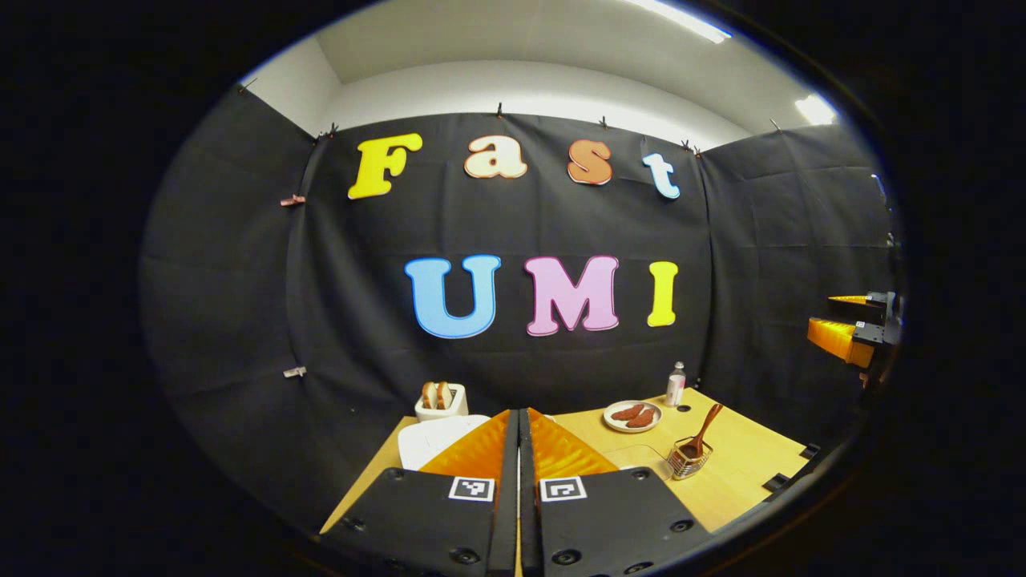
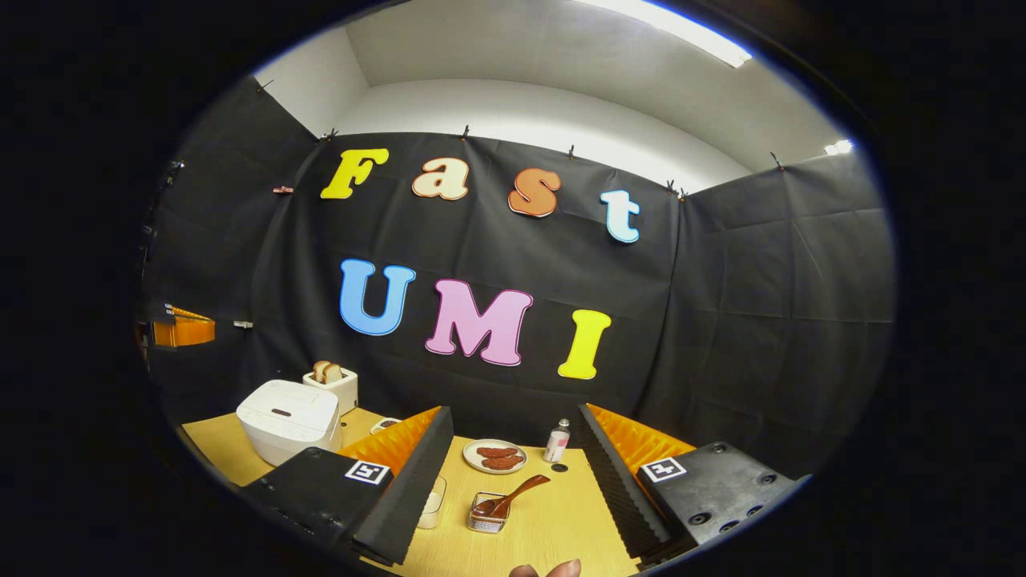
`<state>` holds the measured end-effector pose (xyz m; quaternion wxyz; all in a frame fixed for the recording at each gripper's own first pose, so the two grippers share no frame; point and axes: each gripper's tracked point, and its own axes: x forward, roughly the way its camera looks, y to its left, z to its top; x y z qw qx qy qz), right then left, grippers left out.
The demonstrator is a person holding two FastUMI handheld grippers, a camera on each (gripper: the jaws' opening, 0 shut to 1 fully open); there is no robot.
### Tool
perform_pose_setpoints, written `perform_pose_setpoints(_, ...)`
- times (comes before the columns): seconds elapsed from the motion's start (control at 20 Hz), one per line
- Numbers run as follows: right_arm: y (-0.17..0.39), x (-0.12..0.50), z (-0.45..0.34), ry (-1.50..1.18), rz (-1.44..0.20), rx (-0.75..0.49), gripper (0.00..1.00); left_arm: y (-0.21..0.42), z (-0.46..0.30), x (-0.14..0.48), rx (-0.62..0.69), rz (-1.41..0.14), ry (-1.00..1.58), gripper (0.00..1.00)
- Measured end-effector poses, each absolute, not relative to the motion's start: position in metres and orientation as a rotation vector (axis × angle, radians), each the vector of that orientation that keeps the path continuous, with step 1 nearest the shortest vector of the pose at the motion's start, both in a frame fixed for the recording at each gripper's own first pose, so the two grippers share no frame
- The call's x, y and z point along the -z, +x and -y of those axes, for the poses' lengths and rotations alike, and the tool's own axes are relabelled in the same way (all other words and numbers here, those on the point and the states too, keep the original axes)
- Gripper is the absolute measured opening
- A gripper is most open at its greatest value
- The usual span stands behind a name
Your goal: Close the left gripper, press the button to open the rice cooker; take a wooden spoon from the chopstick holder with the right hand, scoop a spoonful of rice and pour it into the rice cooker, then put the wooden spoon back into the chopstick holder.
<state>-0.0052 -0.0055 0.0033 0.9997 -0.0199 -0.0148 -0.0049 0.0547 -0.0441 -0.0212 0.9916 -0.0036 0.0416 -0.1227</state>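
The white rice cooker stands at the table's left with its lid down; in the left gripper view a corner of the rice cooker peeks out behind my fingers. My left gripper is shut with nothing between its fingers and is held above the table. A wire chopstick holder holds the wooden spoon, which leans to the right. My right gripper is open and empty, above and short of the holder. A clear container sits partly hidden behind its left finger.
A toaster with bread slices stands behind the cooker. A plate of brown food and a small bottle sit at the back of the wooden table. Black cloth walls close the booth on three sides.
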Motion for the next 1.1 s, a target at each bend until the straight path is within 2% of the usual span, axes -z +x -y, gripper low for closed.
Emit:
perform_pose_setpoints(0.05, -0.006, -0.004, 0.008, -0.047, 0.03, 0.014, 0.98, 0.064, 0.045, 0.032, 0.264, -0.131, -0.013, 0.1)
perform_pose_setpoints(0.1, -0.006, -0.003, 0.01, -0.053, 0.028, 0.021, 0.98, 0.071, 0.045, 0.042, 0.288, -0.174, -0.02, 0.06)
perform_pose_setpoints(0.35, -0.001, 0.008, 0.022, -0.057, -0.005, 0.05, 0.98, 0.124, 0.042, 0.084, 0.364, -0.337, -0.049, 0.06)
perform_pose_setpoints(0.75, 0.007, 0.023, 0.037, -0.081, -0.044, 0.093, 0.98, 0.22, 0.003, 0.171, 0.29, -0.554, -0.206, 0.06)
perform_pose_setpoints(0.95, 0.01, 0.026, 0.042, -0.094, -0.057, 0.109, 0.98, 0.245, 0.0, 0.218, 0.281, -0.678, -0.226, 0.06)
perform_pose_setpoints(1.1, 0.012, 0.031, 0.046, -0.105, -0.067, 0.12, 0.96, 0.256, -0.005, 0.235, 0.264, -0.709, -0.224, 0.06)
